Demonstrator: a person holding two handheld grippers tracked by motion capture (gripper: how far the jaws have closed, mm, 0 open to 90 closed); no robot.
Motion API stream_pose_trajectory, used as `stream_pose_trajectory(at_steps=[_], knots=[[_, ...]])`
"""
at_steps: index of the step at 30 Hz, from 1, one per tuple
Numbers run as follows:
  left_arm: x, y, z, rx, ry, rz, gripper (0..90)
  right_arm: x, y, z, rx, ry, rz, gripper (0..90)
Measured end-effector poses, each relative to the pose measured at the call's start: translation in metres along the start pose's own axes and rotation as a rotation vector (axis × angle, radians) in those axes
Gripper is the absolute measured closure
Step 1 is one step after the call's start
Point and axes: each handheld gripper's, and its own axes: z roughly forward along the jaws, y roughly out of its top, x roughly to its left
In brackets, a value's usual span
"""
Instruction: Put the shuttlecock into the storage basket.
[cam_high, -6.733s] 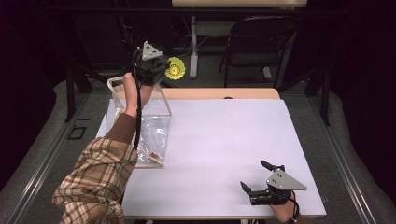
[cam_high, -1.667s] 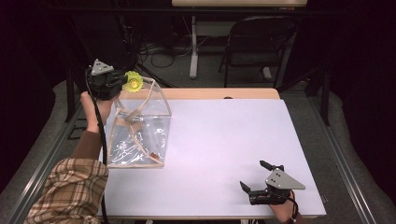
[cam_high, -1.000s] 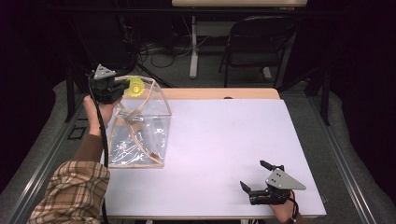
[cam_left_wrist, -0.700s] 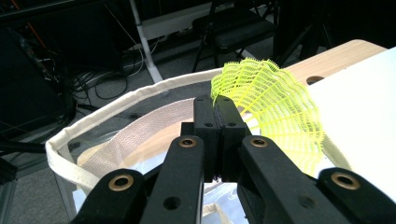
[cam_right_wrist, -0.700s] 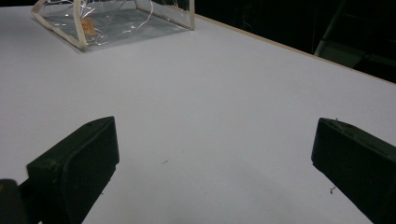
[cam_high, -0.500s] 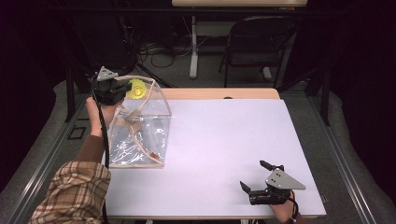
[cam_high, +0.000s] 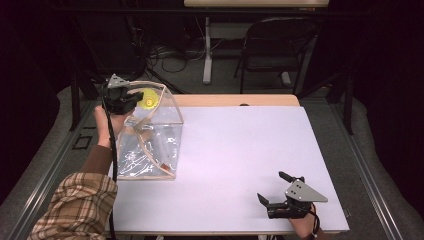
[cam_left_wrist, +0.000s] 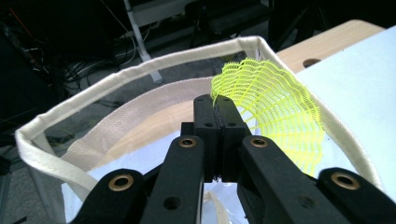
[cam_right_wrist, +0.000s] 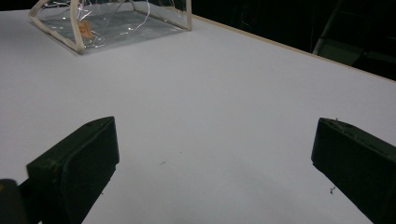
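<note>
Left gripper (cam_high: 131, 98): raised over the far-left corner of the table (cam_high: 240, 150); jaws clamped together on the edge of the shuttlecock (cam_left_wrist: 271, 112).
Shuttlecock: yellow mesh skirt, held just above the open top of the bag (cam_high: 150, 135), inside its cream rim (cam_left_wrist: 116, 77).
Bag: clear plastic with cream edging, standing at the table's left side, mouth up; small items lie inside, too unclear to name.
Right gripper (cam_high: 274, 190): resting near the near-right table edge, jaws wide apart, nothing between them.
Sleeve (cam_high: 80, 207): plaid, near left.
</note>
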Motion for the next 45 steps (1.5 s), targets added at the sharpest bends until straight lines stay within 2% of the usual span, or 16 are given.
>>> stream_pose_trajectory(at_steps=[6,12,16,19,25,32,45], knots=[[0.002,-0.002,0.005,0.006,-0.002,-0.01,89.5,0.001,0.001,0.001,0.008,0.003,-0.011,0.3],[0.007,-0.008,0.01,0.009,-0.008,-0.053,89.5,0.001,0.001,0.002,0.005,0.013,-0.01,0.3],[0.009,-0.008,0.015,0.022,-0.012,-0.042,89.5,0.001,0.001,0.002,0.0,0.018,-0.008,0.3],[0.009,-0.01,0.021,0.043,-0.024,-0.05,89.5,0.002,0.001,0.003,0.001,0.025,-0.009,0.3],[0.009,-0.013,0.024,0.047,-0.026,-0.051,89.5,0.003,0.002,0.003,0.002,0.027,-0.02,0.3],[0.013,-0.017,0.028,0.051,-0.024,-0.085,89.5,0.004,0.001,0.003,-0.001,0.035,-0.019,0.4],[0.012,-0.026,0.043,0.091,-0.048,-0.1,89.4,0.004,0.001,0.005,0.009,0.04,-0.022,0.4]])
